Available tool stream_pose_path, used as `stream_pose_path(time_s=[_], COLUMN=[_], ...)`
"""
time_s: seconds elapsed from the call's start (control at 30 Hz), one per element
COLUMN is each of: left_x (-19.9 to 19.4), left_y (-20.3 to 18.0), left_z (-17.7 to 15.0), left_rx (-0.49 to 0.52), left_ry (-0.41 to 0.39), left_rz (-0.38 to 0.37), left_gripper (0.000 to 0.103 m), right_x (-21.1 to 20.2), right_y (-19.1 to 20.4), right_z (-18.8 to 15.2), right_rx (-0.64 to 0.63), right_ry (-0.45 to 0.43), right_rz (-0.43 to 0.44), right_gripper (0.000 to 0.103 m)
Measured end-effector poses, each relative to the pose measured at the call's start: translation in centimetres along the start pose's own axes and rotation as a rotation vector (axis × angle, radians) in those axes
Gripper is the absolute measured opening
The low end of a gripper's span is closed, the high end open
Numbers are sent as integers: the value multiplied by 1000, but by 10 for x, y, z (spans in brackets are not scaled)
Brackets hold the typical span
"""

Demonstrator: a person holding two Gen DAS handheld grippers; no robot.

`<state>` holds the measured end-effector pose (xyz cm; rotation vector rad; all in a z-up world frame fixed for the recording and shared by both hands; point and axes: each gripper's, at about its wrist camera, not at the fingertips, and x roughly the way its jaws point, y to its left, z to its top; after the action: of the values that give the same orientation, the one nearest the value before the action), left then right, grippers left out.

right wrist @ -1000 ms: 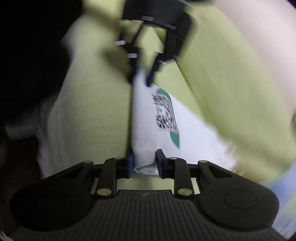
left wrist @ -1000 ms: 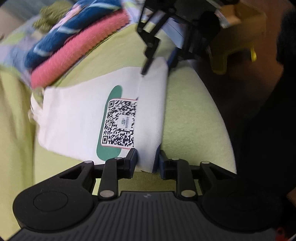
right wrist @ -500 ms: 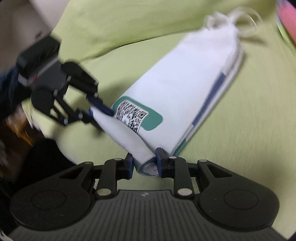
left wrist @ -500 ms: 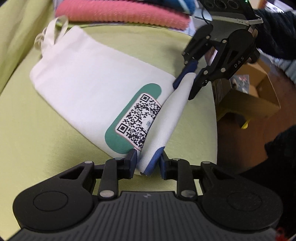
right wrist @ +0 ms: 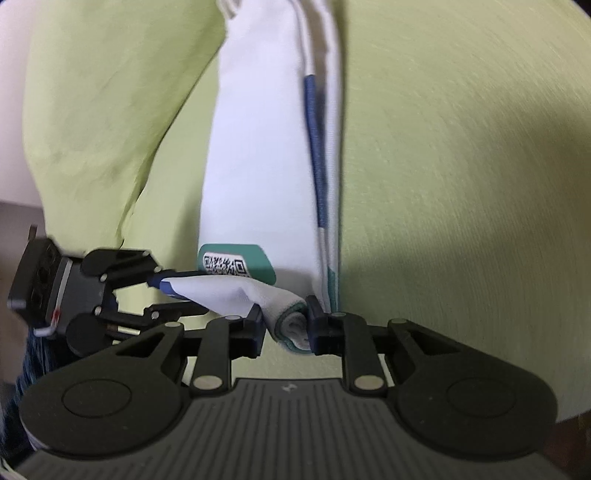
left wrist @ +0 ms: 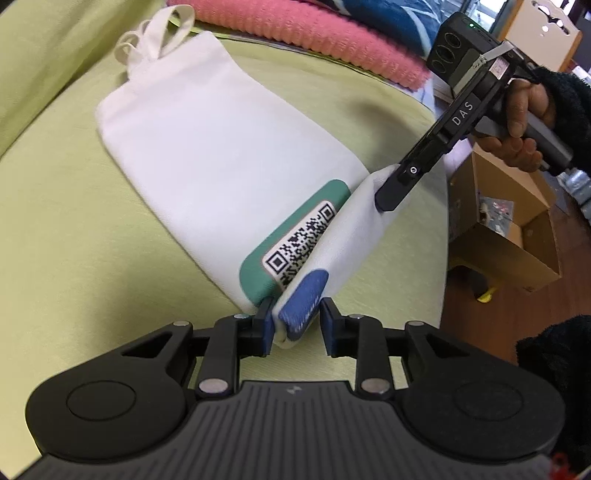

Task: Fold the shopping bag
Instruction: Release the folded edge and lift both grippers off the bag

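A white cloth shopping bag point(left wrist: 221, 147) with a green patch and QR code point(left wrist: 303, 243) lies on a yellow-green sheet point(left wrist: 74, 258), its handles point(left wrist: 155, 37) at the far end. Its near bottom edge is lifted and curled over the print. My left gripper point(left wrist: 295, 325) is shut on one corner of that edge, where a blue patch shows. My right gripper point(left wrist: 388, 195), seen edge-on, pinches the other corner. In the right wrist view the right gripper point(right wrist: 286, 325) holds the rolled corner of the bag point(right wrist: 258, 166), and the left gripper point(right wrist: 173, 291) grips the far corner.
Folded pink point(left wrist: 295, 33) and blue point(left wrist: 388, 14) textiles lie beyond the bag. A hand point(left wrist: 524, 122) in a dark sleeve holds the right gripper. An open cardboard box point(left wrist: 509, 240) stands on the wooden floor past the sheet's right edge. Raised yellow-green cloth point(right wrist: 110, 110) borders the bag.
Both grippers have carried the bag's bottom edge up and over toward the handles. The lifted flap now covers part of the QR print. Both grips have held.
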<state>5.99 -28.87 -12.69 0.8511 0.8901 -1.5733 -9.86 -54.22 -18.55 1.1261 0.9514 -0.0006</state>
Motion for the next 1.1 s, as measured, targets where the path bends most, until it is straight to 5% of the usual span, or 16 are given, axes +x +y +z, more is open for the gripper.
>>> stream_pose_path(time_s=[0.23, 0.33, 0.47, 0.77, 0.97, 1.0, 1.07, 1.1], left_x=[-36, -41, -10, 15, 16, 16, 17, 16], left_y=[-48, -72, -81, -67, -64, -65, -67, -68], left_z=[-7, -7, -1, 1, 0, 0, 1, 2], left_rx=[162, 245, 290, 190, 130, 127, 126, 123], left_ry=[-87, -139, -100, -69, -85, -85, -81, -79], left_rz=[231, 245, 274, 299, 299, 301, 307, 308], left_gripper=[26, 26, 22, 22, 22, 22, 22, 22], right_x=[-5, -13, -19, -37, -48, -50, -54, -52], right_y=[-3, -6, -8, -12, 17, 27, 47, 57], right_z=[-2, -4, -5, -16, -56, -68, -93, -106], right_rx=[75, 94, 113, 139, -25, -89, -234, -320], right_ry=[11, 11, 5, -47, -319, -393, -557, -617], right_rz=[-35, -46, -55, -65, -136, -190, -384, -465], right_gripper=[17, 17, 17, 17, 24, 25, 50, 50])
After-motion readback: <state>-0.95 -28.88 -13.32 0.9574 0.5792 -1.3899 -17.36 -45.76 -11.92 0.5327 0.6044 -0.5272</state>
